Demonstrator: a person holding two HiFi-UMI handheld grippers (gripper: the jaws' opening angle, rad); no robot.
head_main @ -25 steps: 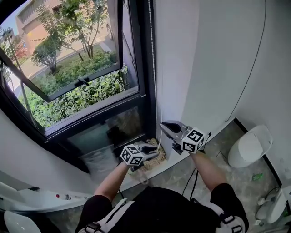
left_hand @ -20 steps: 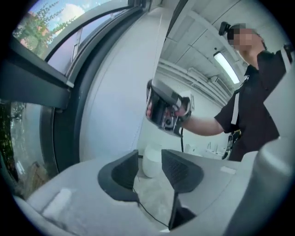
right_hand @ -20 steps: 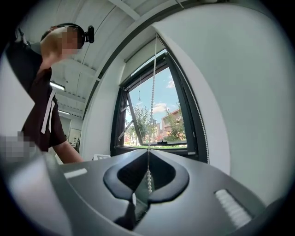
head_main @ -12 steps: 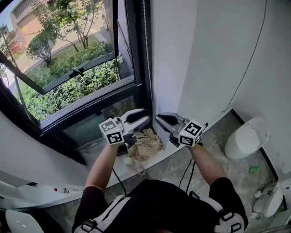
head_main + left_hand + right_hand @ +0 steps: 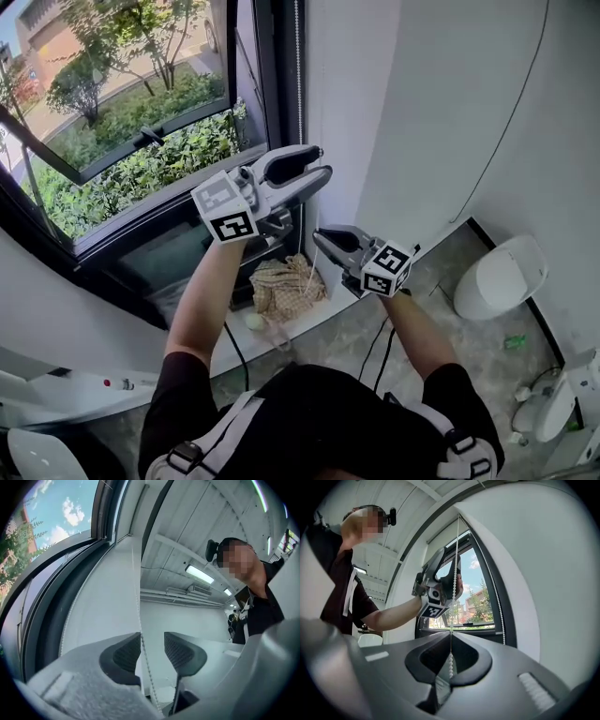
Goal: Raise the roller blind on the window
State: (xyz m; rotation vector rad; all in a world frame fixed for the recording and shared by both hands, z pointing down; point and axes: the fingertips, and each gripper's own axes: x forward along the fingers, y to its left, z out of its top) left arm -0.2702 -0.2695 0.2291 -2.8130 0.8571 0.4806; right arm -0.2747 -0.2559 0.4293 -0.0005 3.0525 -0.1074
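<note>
With our right tool (image 5: 450,641) pinched on the bead chain (image 5: 456,536) beside the window frame (image 5: 281,94) and our left tool (image 5: 152,651) just spread open around it higher up, we judge the chain may slip back if the left closes off-centre.

Pale grey left claw (image 5: 314,165) with dark ribbed pads (image 5: 124,653); darker grey right claw (image 5: 321,236). Behind each, a white cube (image 5: 225,212) with black square markers. Black short-sleeved shirt (image 5: 323,417), pale buckled harness straps (image 5: 202,448), black cables (image 5: 379,345) below the claws.
</note>
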